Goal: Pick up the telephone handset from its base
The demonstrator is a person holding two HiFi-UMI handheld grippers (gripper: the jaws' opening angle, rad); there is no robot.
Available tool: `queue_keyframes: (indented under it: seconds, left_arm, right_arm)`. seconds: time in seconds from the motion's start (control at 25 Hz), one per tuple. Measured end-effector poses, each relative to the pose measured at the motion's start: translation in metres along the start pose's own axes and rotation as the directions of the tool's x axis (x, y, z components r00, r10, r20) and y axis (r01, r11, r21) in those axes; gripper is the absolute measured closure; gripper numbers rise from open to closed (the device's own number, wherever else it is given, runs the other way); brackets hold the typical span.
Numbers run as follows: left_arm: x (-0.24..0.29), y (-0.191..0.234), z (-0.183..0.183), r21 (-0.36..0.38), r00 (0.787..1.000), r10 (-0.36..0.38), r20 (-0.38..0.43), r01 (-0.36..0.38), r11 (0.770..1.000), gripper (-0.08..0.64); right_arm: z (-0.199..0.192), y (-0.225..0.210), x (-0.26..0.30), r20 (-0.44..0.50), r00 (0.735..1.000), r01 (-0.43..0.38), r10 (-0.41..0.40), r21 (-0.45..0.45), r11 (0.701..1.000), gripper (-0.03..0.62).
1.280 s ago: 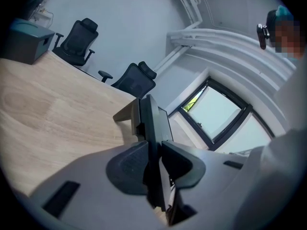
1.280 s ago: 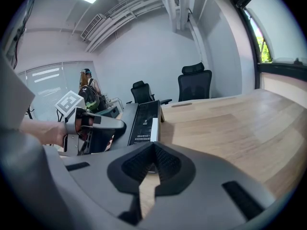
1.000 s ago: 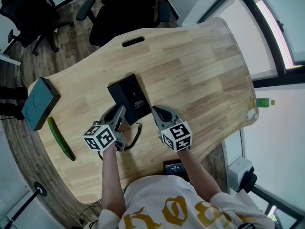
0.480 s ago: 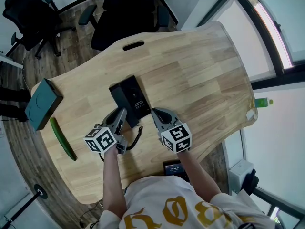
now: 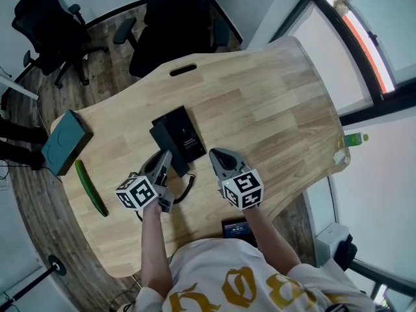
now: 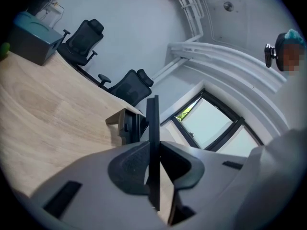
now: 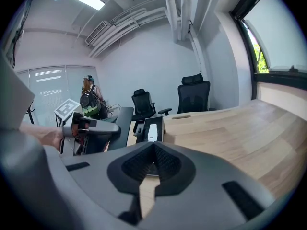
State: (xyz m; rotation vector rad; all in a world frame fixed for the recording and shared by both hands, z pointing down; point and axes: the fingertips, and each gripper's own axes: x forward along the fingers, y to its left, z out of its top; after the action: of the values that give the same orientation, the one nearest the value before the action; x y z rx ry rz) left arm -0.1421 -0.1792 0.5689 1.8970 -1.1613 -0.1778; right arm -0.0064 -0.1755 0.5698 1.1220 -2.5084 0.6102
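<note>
The black telephone base [image 5: 186, 130] lies mid-table; in the right gripper view it shows a white patch [image 7: 152, 130]. The black handset [image 5: 174, 160] sits at the base's left edge, and in the left gripper view it stands edge-on as a thin slab [image 6: 153, 123]. My left gripper [image 5: 165, 162] [image 6: 153, 159] is shut on it, pads pressed against both faces. A coiled cord [image 5: 186, 188] trails back from it. My right gripper [image 5: 215, 155] [image 7: 153, 152] hovers just right of the base, shut on nothing. In the right gripper view the left gripper [image 7: 91, 127] shows with the handset in it.
A teal box [image 5: 64, 143] and a long green object [image 5: 91, 188] lie at the table's left end. Black office chairs [image 5: 170, 18] stand beyond the far edge, near a cable slot [image 5: 183, 69]. A dark device [image 5: 237, 227] sits at the near edge.
Both grippers have risen a little. The left one brought the handset up with it beside the base.
</note>
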Motion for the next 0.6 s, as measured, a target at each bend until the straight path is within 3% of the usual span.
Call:
queue_keyframes:
  seconds: [0.6]
  left_arm:
    - [-0.031,-0.046,-0.001,0.005,0.995,-0.098,0.031,0.098,0.995,0.488]
  right_arm:
    - [0.015,0.008,-0.040,0.083,0.995,0.048,-0.046,-0.015,0.999,0.588]
